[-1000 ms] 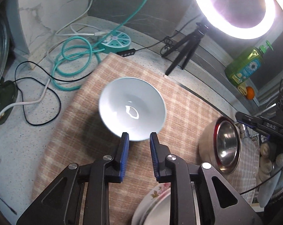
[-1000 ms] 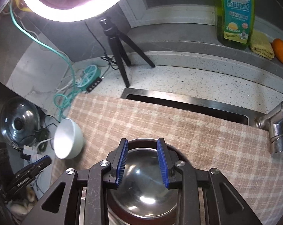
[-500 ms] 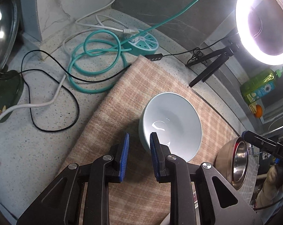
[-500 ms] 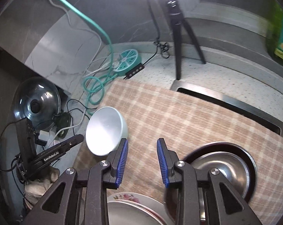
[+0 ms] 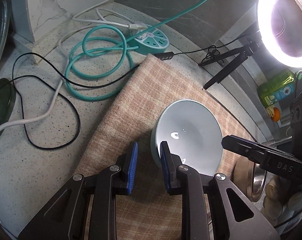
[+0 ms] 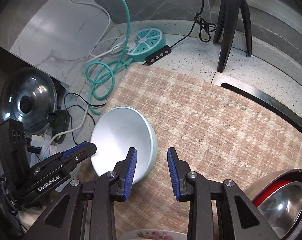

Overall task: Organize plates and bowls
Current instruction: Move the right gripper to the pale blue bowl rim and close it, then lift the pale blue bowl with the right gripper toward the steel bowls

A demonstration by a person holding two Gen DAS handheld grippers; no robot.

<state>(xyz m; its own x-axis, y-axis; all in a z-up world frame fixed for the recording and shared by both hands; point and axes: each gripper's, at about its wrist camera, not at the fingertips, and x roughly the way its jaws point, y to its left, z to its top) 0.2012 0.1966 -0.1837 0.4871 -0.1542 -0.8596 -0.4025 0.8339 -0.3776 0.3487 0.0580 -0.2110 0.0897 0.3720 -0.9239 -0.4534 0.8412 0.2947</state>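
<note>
Gripping the pale blue ceramic bowl (image 5: 188, 136) cleanly is the step in hand, and both grippers look lined up for it. The bowl sits on the checked beige cloth (image 5: 151, 92), near the cloth's left edge, well apart from the steel bowl with the red inner rim (image 6: 281, 198) at the right and from the floral plate (image 6: 153, 235) at the bottom edge of the right wrist view.

To do it well, each gripper should straddle the rim, one pad inside and one outside, and go deep enough that the pads bear on the wall rather than on the lip alone. The glaze looks slick, so my judgement is that a shallow pinch could slip. Closing both sides evenly should keep the bowl from tipping or dragging the cloth.

The left gripper (image 5: 148, 164) points steeply down at the bowl's left rim. Its jaws stand a little apart, the right pad over the inside of the rim and the left pad outside over the cloth; nothing is clamped. The right gripper (image 6: 152, 169) also points steeply down on the opposite side, jaws apart, its left pad over the bowl's interior and its right pad over bare cloth. Whether either inner pad touches the glaze I cannot tell.
</note>
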